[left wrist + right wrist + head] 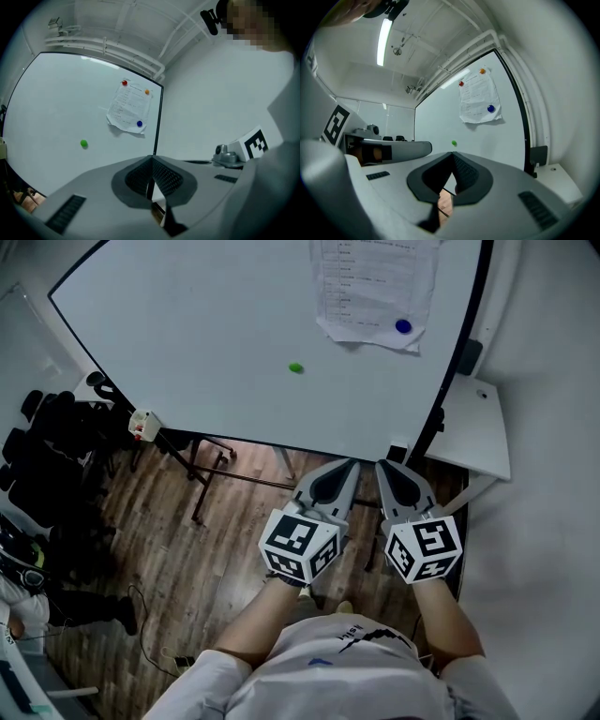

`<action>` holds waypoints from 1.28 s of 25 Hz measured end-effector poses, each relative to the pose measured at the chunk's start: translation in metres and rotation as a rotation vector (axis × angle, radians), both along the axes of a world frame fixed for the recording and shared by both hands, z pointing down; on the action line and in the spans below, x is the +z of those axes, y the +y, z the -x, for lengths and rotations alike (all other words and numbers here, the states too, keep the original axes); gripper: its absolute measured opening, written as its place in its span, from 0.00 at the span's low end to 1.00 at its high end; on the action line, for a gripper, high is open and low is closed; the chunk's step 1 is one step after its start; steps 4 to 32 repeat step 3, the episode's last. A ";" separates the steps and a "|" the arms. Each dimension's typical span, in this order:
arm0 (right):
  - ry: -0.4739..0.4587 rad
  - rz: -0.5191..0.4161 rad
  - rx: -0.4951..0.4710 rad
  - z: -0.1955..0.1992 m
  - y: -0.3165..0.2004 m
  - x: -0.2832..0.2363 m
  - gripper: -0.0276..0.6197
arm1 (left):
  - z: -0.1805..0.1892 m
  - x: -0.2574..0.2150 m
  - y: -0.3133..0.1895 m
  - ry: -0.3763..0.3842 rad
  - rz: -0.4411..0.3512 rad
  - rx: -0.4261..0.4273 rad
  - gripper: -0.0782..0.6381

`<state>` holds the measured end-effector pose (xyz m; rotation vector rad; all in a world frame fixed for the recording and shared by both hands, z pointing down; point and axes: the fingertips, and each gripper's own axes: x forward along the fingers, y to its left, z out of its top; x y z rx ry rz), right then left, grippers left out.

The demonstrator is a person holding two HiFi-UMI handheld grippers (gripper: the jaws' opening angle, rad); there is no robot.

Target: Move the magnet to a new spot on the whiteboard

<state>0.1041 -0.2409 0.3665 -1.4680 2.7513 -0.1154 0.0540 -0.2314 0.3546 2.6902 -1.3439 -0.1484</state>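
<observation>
A small green magnet (296, 367) sticks alone on the whiteboard (206, 343), left of a paper sheet (370, 287) pinned by a blue magnet (403, 326). Both grippers are held side by side well short of the board, pointing level at it. My left gripper (351, 464) is shut with nothing between its jaws; its view has the green magnet (84, 143) far ahead to the left. My right gripper (382, 465) is shut and empty too; the green magnet (453, 143) shows just above its closed tips (453, 153), far off.
Red (124, 83) and orange (147, 92) magnets hold the paper's top. Black chairs (52, 451) crowd the left, by the board's stand legs (202, 474). A white low cabinet (478, 427) stands at the board's right edge. Wooden floor lies below.
</observation>
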 end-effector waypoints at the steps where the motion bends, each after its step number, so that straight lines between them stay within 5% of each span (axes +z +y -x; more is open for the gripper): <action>1: 0.000 -0.002 0.000 0.000 -0.001 0.000 0.06 | 0.000 -0.001 -0.001 0.000 -0.002 0.000 0.12; 32: 0.000 -0.005 0.000 0.000 -0.001 0.000 0.06 | -0.001 -0.001 -0.002 -0.001 -0.006 0.002 0.12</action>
